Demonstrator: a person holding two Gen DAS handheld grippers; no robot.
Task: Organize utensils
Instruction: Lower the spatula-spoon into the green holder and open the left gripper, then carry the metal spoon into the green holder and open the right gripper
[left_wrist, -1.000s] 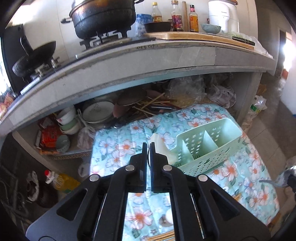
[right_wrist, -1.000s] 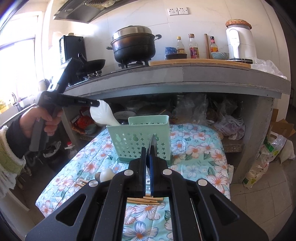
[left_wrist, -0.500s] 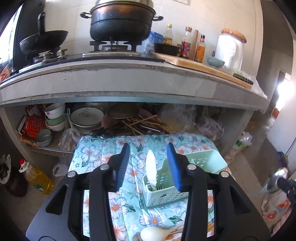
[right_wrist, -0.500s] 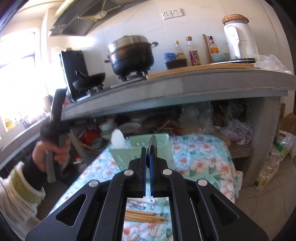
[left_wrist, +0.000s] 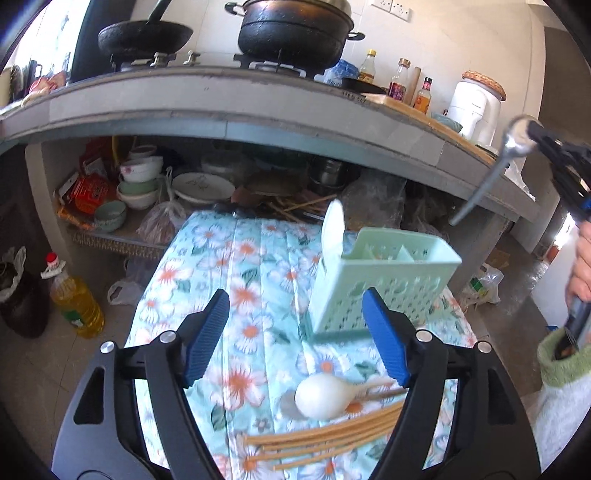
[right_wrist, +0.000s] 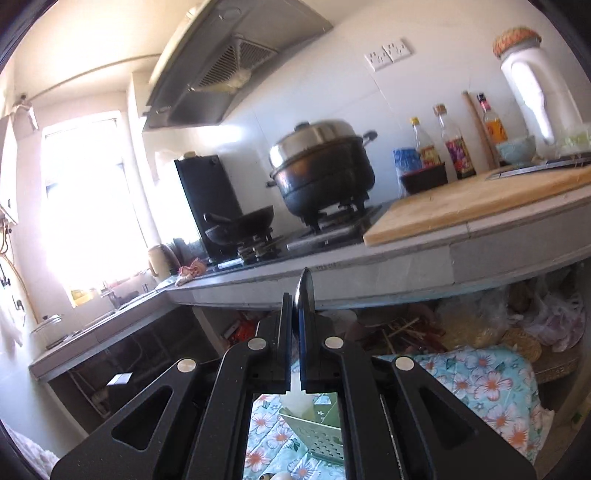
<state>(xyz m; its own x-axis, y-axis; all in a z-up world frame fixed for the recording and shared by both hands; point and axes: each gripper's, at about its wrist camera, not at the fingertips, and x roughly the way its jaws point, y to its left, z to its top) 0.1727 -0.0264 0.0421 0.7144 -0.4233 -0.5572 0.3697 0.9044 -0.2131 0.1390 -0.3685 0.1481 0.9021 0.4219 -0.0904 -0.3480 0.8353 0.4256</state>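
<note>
Steel, slim and slick, the metal spoon (left_wrist: 517, 140) is pinched by its bowl in the right gripper (right_wrist: 297, 295), high above the green caddy (left_wrist: 384, 280); it may pivot. The left gripper (left_wrist: 295, 332) is opening, empty, over the light white spoon (left_wrist: 325, 397), best taken at its neck.

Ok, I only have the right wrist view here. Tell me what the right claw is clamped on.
Observer: A metal spoon, gripped by its bowl in the right claw. Its handle hangs down, high above the green basket.
Operator: Say what is in that basket.
Observer: One white spoon, standing upright at one end.
Operator: List what is left on the cloth.
Observer: I see another white spoon and a bundle of wooden chopsticks. They lie together just ahead of the left claw, whose jaws are opening with nothing gripped.
</note>
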